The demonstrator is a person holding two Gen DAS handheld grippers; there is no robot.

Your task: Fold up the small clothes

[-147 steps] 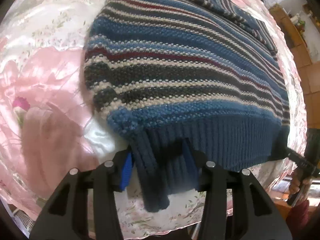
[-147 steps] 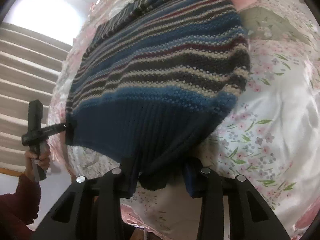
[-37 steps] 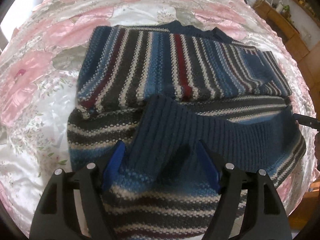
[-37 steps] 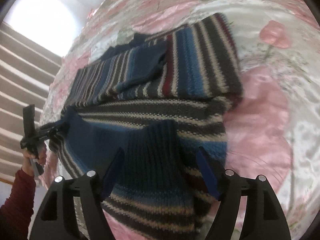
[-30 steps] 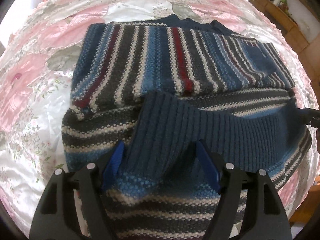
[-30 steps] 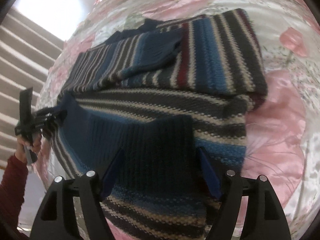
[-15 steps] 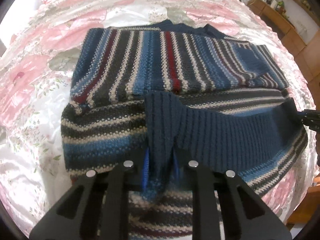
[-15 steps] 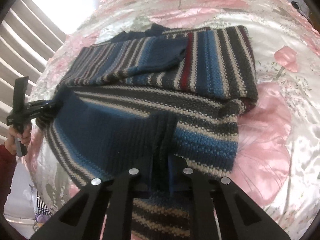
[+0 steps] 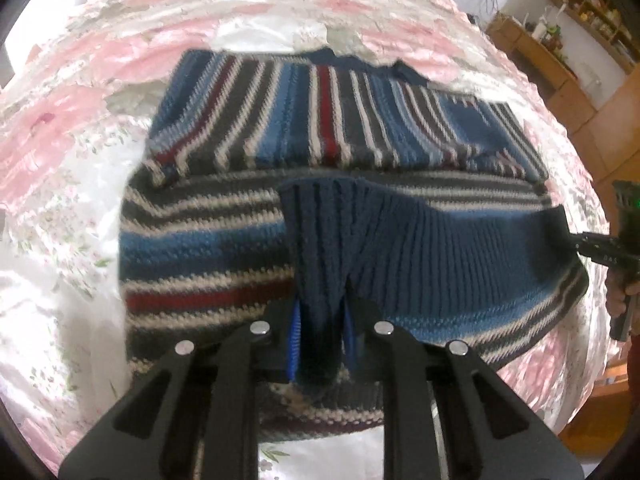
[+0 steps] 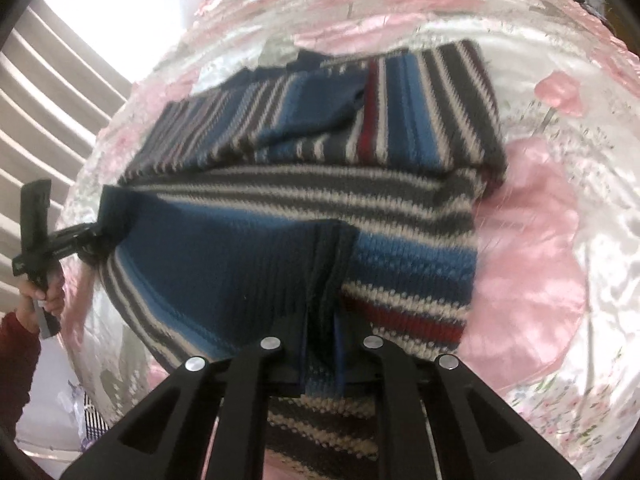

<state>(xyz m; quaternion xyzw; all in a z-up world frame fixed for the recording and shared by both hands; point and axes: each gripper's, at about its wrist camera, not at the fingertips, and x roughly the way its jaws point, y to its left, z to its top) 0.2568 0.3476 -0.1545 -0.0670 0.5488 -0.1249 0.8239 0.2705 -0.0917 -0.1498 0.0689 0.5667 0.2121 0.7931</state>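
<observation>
The striped sweater lies on a bed, on a shiny flowered bedspread, and it is already partly folded: the upper part with a sleeve lies flat across the far side, and the lower part is brought up over the near side. The dark blue ribbed hem is the edge that both tools hold.

The left tongs are closed on a bunch of this hem; the knit is squeezed into a thick pleat between the two blue pads. The right tongs are closed on the hem in the same way, at the other corner. In the right wrist view the left tool is seen from the side, far at the left, and it pinches the corner of the hem, with the person's hand and a red sleeve below it.

I think the two grips are placed at the two ends of the hem so that the edge remains straight and stretched between them. In this way the lower half can be carried as one flat sheet and laid evenly over the upper half. The hem is thick and firm, so it gives a safer hold than the loose striped knit. The fold seems about half done; the hem does not yet reach the collar.
</observation>
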